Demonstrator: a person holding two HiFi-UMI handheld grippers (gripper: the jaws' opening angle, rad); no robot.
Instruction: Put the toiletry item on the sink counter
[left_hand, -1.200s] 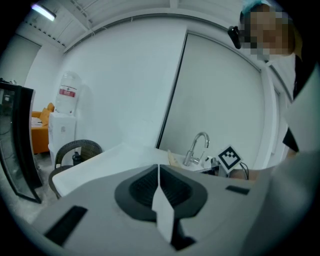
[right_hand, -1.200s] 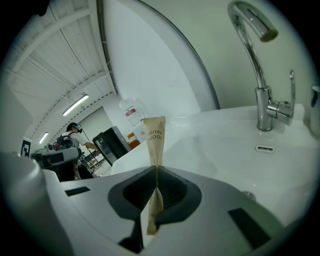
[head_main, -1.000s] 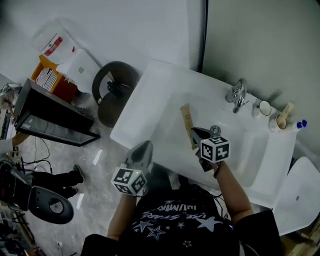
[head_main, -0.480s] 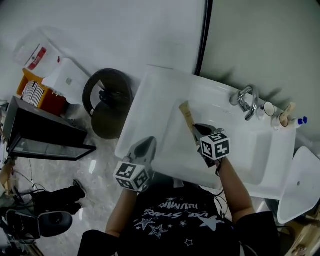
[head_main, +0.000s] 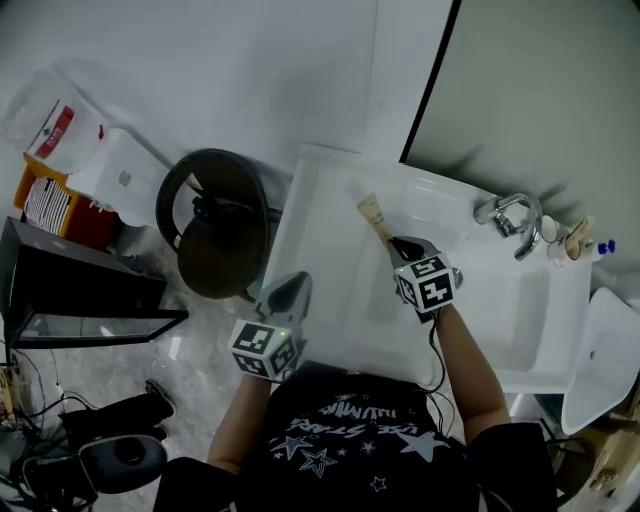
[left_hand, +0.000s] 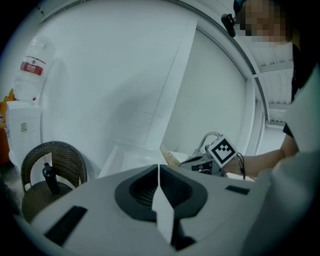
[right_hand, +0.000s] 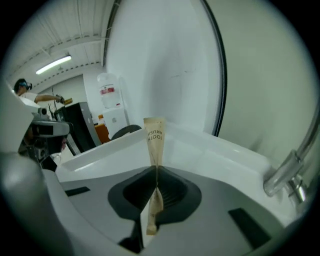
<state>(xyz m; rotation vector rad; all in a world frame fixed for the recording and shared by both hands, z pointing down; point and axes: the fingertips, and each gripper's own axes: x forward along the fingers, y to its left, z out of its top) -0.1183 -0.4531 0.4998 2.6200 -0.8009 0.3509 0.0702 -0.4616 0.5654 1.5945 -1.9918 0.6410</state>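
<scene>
A long tan paper toothbrush packet (right_hand: 154, 145) is clamped between the jaws of my right gripper (right_hand: 157, 172) and sticks out forward over the white sink (head_main: 330, 200). In the head view the packet (head_main: 376, 221) points toward the sink's back left corner, with the right gripper (head_main: 404, 246) above the basin. My left gripper (head_main: 285, 298) hangs off the sink's front left edge, over the floor, its jaws pressed together with nothing between them; its own view (left_hand: 159, 172) shows the same.
A chrome faucet (head_main: 510, 215) stands at the sink's back right, with small cups and a blue-capped item (head_main: 572, 240) beside it. A dark wicker bin (head_main: 215, 220) sits on the floor left of the sink, next to a water dispenser (head_main: 110, 165).
The right gripper with the packet has moved up and back over the basin toward the sink's rear left. The head camera has shifted; the left gripper stays low by the front edge.
</scene>
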